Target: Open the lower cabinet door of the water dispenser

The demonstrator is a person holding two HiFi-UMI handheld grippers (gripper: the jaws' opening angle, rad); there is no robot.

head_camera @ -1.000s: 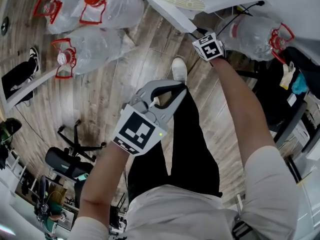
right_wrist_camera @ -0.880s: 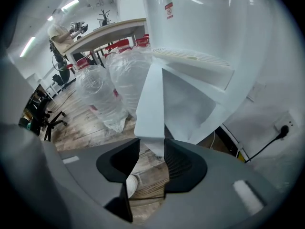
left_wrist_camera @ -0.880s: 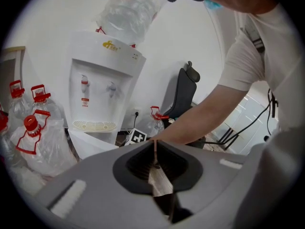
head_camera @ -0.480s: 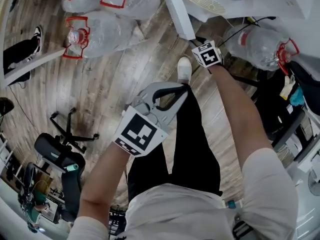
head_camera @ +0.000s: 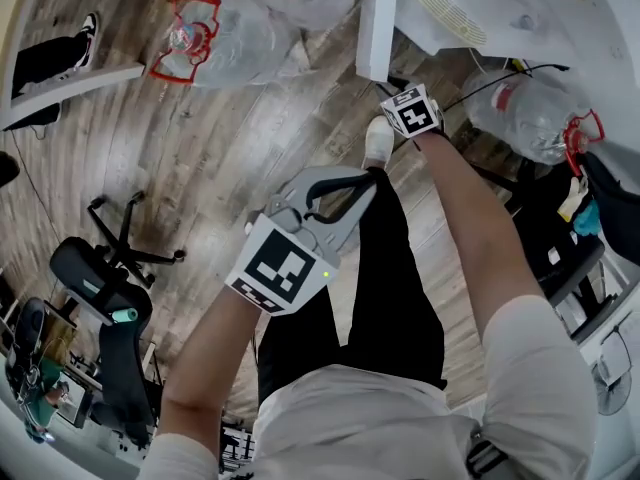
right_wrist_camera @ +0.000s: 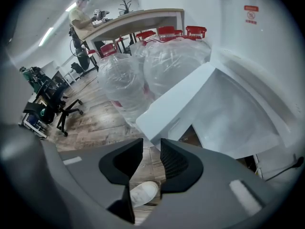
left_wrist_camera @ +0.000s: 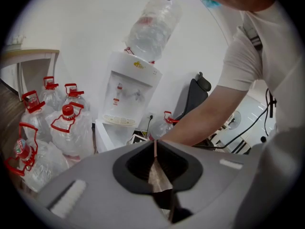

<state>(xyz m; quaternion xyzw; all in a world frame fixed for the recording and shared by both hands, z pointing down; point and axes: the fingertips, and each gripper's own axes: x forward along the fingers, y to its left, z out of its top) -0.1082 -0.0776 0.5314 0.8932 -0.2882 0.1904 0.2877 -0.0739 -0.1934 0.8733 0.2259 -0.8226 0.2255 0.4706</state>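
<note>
The white water dispenser (left_wrist_camera: 129, 92) carries an upturned bottle (left_wrist_camera: 152, 27). Its lower cabinet door (head_camera: 378, 23) stands swung out, and the bare white cabinet inside (right_wrist_camera: 233, 123) shows behind the door (right_wrist_camera: 178, 106). My right gripper (right_wrist_camera: 151, 151) points down at the door's lower corner. Its jaws have just been closing partway, and only floor and a shoe show in the gap. In the head view its marker cube hides the right gripper (head_camera: 400, 93). My left gripper (head_camera: 362, 180) hangs over the person's leg, shut and empty, with its tips meeting in the left gripper view (left_wrist_camera: 155, 144).
Several big water bottles with red handles (head_camera: 225, 38) lie left of the dispenser (right_wrist_camera: 124, 80), and another one (head_camera: 535, 113) with cables lies to its right. An office chair (head_camera: 100, 288) stands at the left. A table (right_wrist_camera: 133, 20) and a person (right_wrist_camera: 81, 15) are farther back.
In the head view the door and dispenser have slid right and further into view, and the bottles have moved up. The right gripper's cube stays by the door's lower end.
</note>
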